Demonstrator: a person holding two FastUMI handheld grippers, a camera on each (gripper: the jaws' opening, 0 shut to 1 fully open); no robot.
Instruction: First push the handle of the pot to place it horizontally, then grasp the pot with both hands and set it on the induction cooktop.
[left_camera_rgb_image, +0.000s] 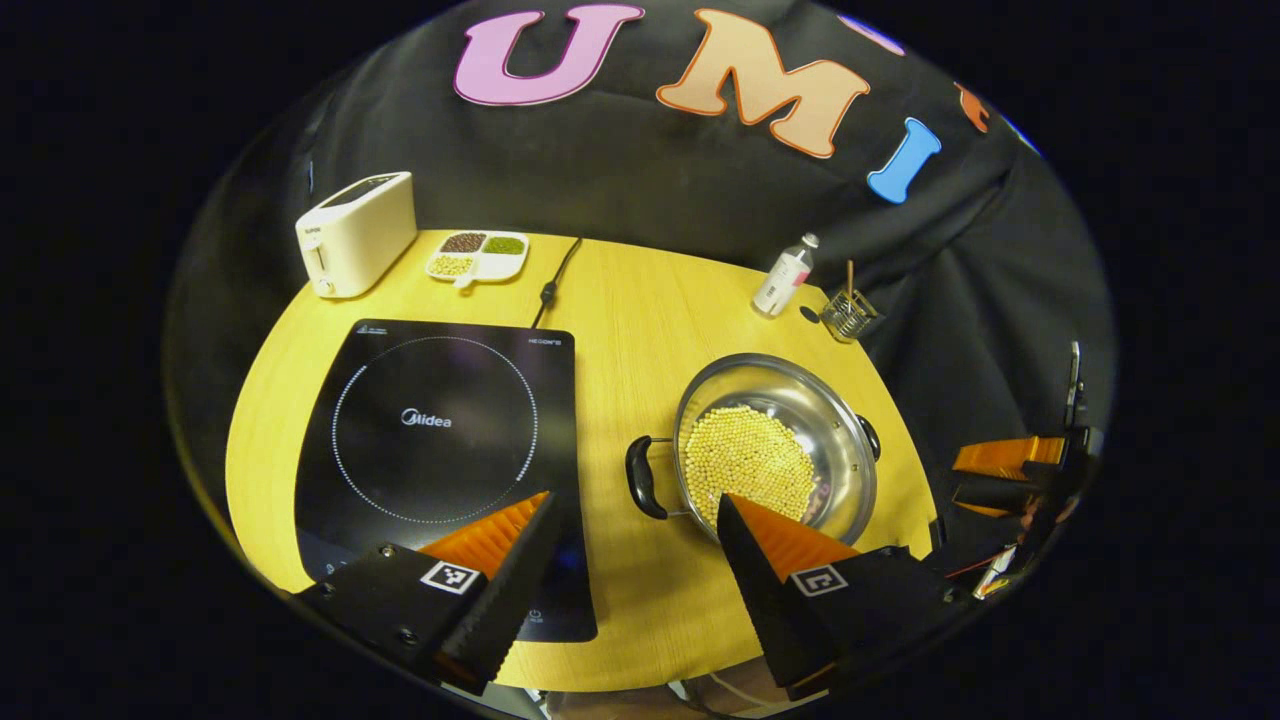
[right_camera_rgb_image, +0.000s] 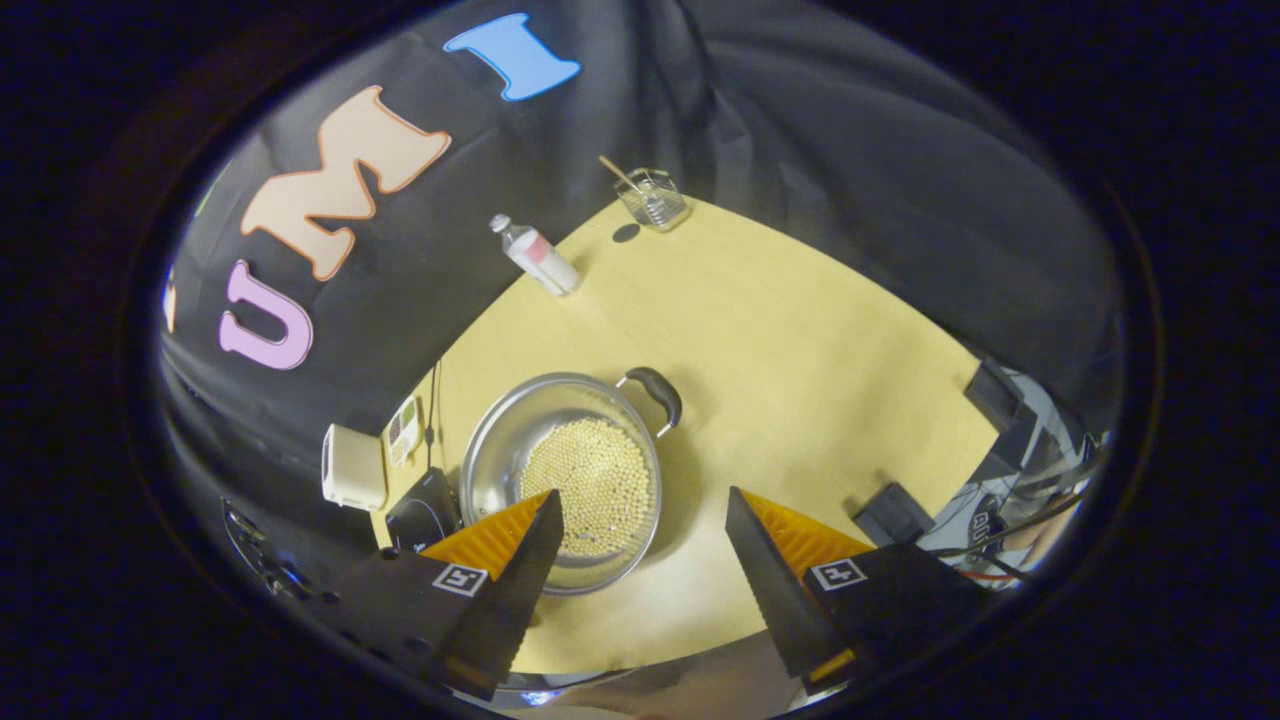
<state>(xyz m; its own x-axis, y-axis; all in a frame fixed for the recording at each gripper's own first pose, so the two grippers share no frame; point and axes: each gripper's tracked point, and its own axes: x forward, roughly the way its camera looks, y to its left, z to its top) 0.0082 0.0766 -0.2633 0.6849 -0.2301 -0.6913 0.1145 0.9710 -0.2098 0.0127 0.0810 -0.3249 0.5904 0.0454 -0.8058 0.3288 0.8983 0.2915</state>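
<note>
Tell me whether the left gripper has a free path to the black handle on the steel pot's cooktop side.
Probably yes. The left gripper hangs open above the wooden table, with the black handle of the steel pot just ahead between its fingers; nothing lies between them.

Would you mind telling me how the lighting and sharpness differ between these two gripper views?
Left gripper view: bright, warm and crisp, with the table edge bowed by the fisheye and soft glare inside the pot. Right gripper view: dimmer, paler and hazier, the pot casting a faint shadow on the table.
</note>
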